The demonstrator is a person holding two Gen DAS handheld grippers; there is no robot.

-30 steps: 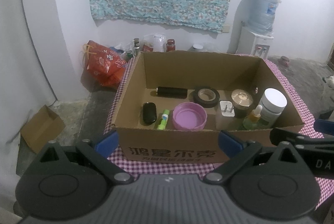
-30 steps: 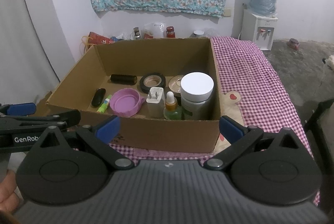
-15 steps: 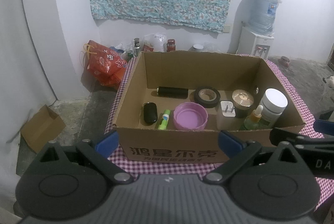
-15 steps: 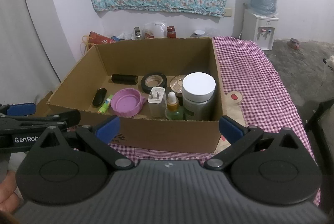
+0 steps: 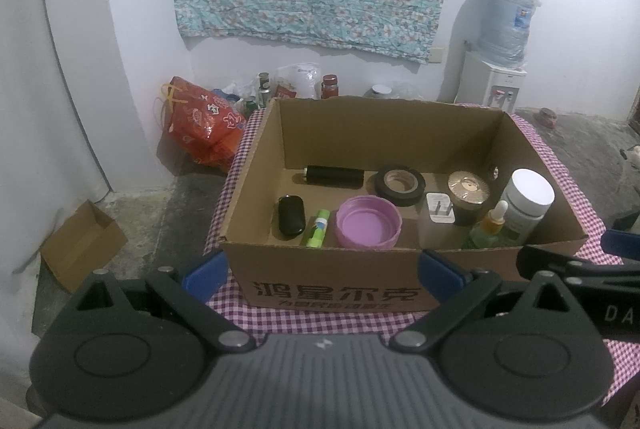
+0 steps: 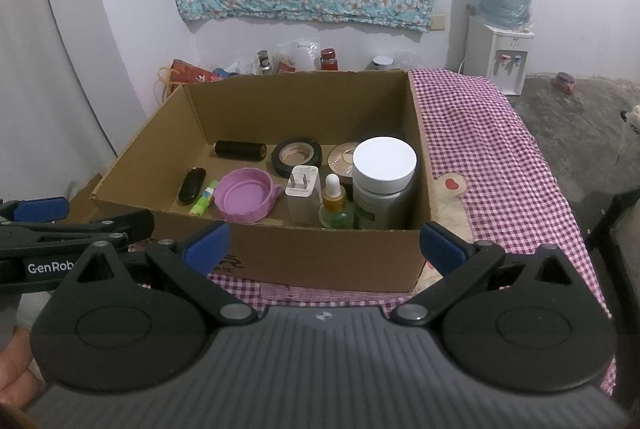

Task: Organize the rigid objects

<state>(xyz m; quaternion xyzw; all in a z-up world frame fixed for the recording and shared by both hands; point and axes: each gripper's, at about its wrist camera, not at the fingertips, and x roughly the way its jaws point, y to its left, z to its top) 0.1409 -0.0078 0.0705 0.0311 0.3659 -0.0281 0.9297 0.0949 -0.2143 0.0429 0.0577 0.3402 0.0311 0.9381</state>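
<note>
An open cardboard box [image 5: 332, 293] stands on a purple checked cloth [image 6: 492, 133]. Inside lie a black cylinder [image 5: 334, 176], a tape roll [image 5: 401, 184], a purple lid [image 5: 368, 227], a green tube [image 5: 318, 229] and a black oval case [image 5: 291, 216]. At the box's right end stand a white charger [image 6: 303, 185], a dropper bottle [image 6: 335, 207], a white-capped jar [image 6: 384, 173] and a gold-topped jar [image 5: 468, 189]. My left gripper [image 5: 323, 271] hangs open before the box's front wall. My right gripper [image 6: 325, 245] is open too, and holds nothing.
A water dispenser [image 5: 494, 85] stands at the back right wall. A red bag [image 5: 200, 121] and jars sit on the floor behind the box. A small cardboard box [image 5: 82, 243] lies on the floor at left. A hand [image 6: 16, 369] shows at the lower left.
Both views shift only slightly. Nothing in the box has moved, and both grippers stay open.
</note>
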